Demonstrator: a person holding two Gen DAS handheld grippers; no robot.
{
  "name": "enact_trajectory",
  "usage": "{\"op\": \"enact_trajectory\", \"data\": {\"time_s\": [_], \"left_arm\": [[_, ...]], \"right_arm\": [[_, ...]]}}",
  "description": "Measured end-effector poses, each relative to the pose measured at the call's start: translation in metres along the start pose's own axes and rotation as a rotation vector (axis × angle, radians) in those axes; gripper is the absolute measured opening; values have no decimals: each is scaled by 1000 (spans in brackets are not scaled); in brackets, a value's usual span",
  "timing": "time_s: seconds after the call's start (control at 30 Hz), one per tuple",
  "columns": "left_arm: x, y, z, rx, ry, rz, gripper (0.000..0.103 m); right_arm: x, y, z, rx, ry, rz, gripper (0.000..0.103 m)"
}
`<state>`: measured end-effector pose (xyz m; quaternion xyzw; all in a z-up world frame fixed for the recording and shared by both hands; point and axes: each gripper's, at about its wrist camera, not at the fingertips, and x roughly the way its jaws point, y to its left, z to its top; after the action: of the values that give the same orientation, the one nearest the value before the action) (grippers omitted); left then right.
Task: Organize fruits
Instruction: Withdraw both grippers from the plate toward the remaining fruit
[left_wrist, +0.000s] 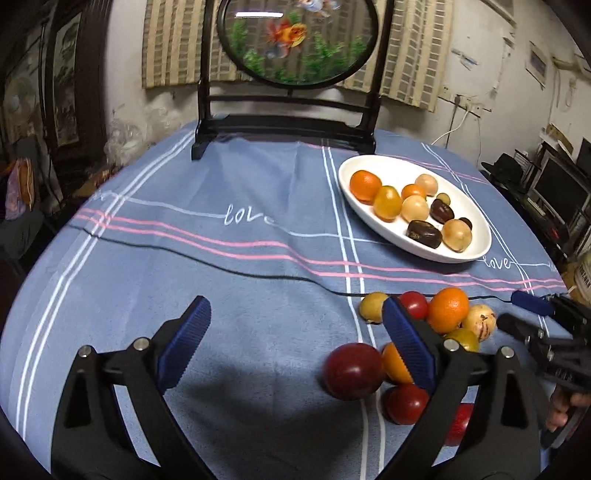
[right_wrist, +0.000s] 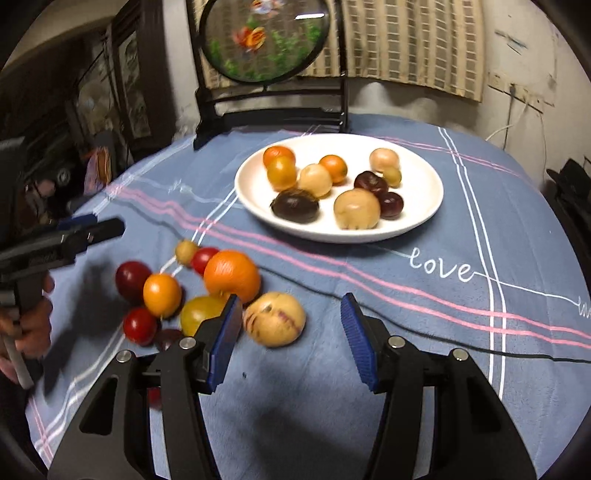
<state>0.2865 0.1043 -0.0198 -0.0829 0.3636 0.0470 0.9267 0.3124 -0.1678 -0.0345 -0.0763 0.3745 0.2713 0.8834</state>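
A white plate holds several fruits: orange, pale and dark brown ones. Loose fruits lie in a cluster on the blue cloth, among them a big orange. My left gripper is wide open. A dark red fruit lies on the cloth just inside its right finger, untouched, with the rest of the cluster behind that finger. My right gripper is open, and a pale blotched fruit lies beside its left finger, clear of the right one.
A round goldfish picture on a dark wooden stand rises at the table's far edge. A thin black cable crosses the cloth in front of the plate. Shelves and clutter crowd the room on both sides. A hand holds the left gripper.
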Motion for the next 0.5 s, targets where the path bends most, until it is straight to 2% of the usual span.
{"op": "enact_trajectory", "data": {"time_s": [0.1,0.37,0.5], "left_arm": [[1,4,-1,-20,19,-21,95],[0,-5,-5,19,9,17,95],[1,-6,-5,26,18,13,95]], "right_arm": [[4,6,-7,-25,39,-16,56],[13,14,-13,-64,80,-26,56],[21,18,-16,-86,98,-46,56]]}}
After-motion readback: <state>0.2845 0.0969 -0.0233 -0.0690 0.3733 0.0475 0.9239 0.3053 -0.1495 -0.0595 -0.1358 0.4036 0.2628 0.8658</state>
